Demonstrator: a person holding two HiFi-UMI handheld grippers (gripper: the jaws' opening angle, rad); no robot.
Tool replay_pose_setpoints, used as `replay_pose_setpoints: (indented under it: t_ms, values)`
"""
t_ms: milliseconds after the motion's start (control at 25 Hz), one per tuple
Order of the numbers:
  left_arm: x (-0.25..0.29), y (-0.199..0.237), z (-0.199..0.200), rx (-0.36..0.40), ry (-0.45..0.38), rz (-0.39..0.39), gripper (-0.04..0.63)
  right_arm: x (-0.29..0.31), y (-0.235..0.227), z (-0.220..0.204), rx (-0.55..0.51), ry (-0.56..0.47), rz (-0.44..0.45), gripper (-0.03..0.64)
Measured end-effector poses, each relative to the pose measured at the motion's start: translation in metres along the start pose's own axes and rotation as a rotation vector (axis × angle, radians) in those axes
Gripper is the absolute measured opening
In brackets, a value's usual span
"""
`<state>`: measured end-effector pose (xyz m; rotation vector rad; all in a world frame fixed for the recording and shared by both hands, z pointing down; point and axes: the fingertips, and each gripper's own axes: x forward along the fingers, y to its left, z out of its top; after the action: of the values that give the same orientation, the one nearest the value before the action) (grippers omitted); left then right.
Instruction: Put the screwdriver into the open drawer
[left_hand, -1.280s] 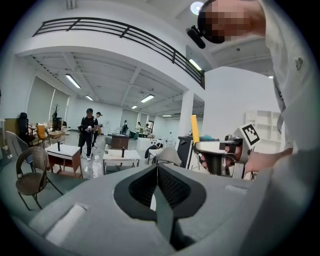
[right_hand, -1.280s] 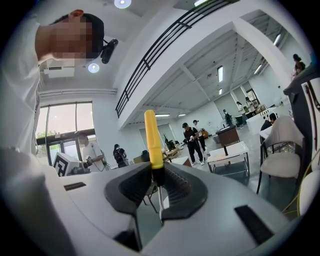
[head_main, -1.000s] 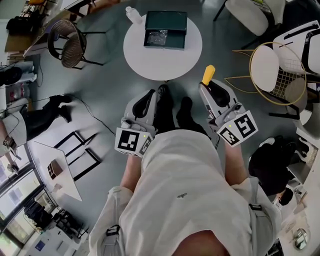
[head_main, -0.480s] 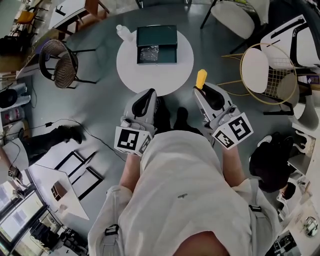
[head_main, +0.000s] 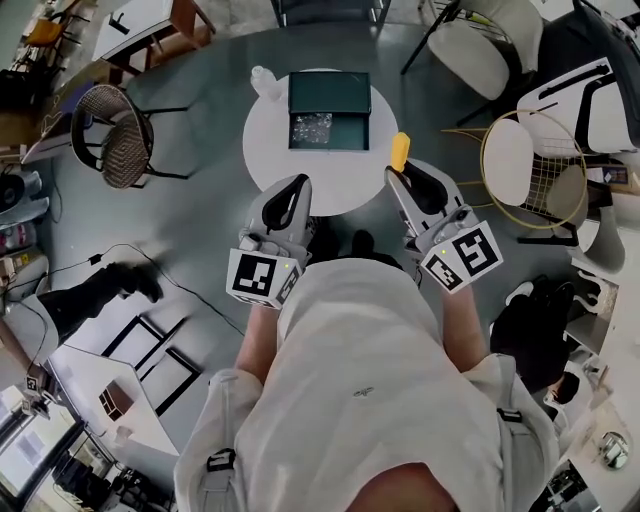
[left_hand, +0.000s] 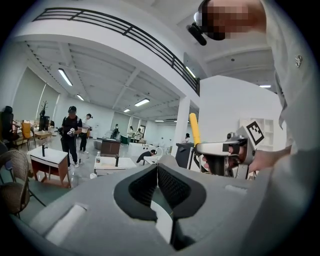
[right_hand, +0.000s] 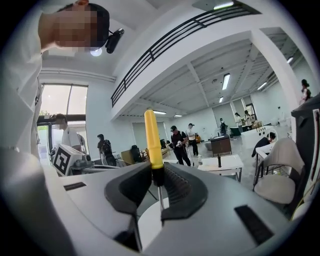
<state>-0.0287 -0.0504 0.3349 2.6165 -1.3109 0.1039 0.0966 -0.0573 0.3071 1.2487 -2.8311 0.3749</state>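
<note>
Done: We have the screwdriver (right_hand: 151, 135) in hand. The right gripper (right_hand: 156, 172) is clamped on the dark collar, and the yellow handle juts out past the jaw tips.
Left to do: The screwdriver is not yet in the drawer (head_main: 329, 110). As we judge it, we must carry it across the tabletop, lower it into the open tray and let go.
Screwdriver's place: It is held in the air over the near right edge of the round table (head_main: 270, 160), apart from the drawer.
Drawer's place: It sits at the middle of the tabletop's far side, with the tray pulled out toward us.
Left gripper (left_hand: 157, 170): Its jaws are together with nothing between them, and it is over the near left edge.
Only in the head view: We see the drawer, the table and a bottle (head_main: 262, 78) by the far left edge.
Only in the right gripper view: We see the pads biting the collar, with the metal shaft running back between them.
Only in the left gripper view: We see the right gripper and the screwdriver from the side.
</note>
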Motion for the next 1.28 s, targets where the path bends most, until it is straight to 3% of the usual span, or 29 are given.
replay_pose_setpoints:
  t_ms: [560,1000,1280]
  values:
    - [0.008,0.088,-0.014,-0.049,0.027,-0.031,0.012,0.1,-0.012,-0.029,-0.087,0.153,-0.051,0.077]
    - [0.031,0.107,-0.033,-0.09,0.068,-0.059,0.012,0.149,-0.046,-0.103,-0.168,0.368,-0.069,0.077]
    - [0.032,0.117,-0.058,-0.104,0.121,-0.073,0.012,0.169,-0.069,-0.17,-0.193,0.511,-0.047,0.077]
